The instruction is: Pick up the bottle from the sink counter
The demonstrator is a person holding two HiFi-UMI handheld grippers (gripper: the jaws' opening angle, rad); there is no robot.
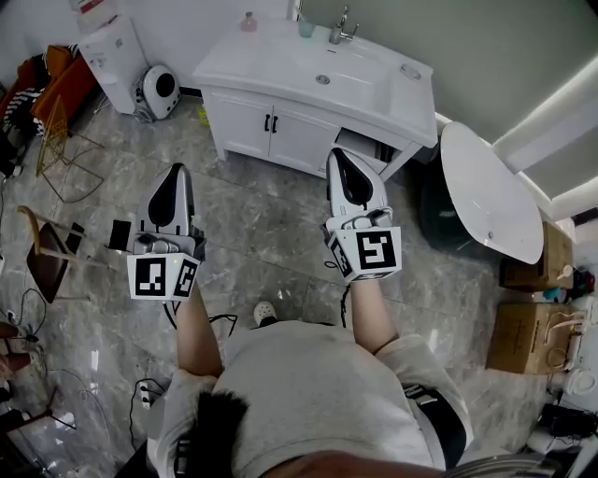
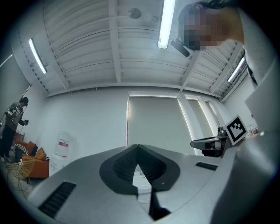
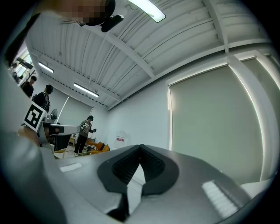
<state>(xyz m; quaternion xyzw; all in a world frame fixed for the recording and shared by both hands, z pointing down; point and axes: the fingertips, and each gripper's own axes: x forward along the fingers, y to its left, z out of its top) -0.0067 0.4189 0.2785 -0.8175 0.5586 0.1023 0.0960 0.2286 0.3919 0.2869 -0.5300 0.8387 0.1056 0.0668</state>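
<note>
White sink tabletop [image 1: 271, 58] far ahead carries the small pink bottle [image 1: 249, 21] at its far-left corner; left gripper [image 1: 176, 172] and right gripper [image 1: 337, 155] both closed and empty, held over the grey floor [image 1: 266, 219] pointing that way, probably because the approach is not yet made.

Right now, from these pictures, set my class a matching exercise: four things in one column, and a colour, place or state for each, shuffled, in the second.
1 bottle
2 cup
3 round table
4 right gripper

A shut, empty
B pink, back left of the sink counter
C white, right of the sink counter
D teal, beside the faucet

Pairs: 1-B, 2-D, 3-C, 4-A
</note>
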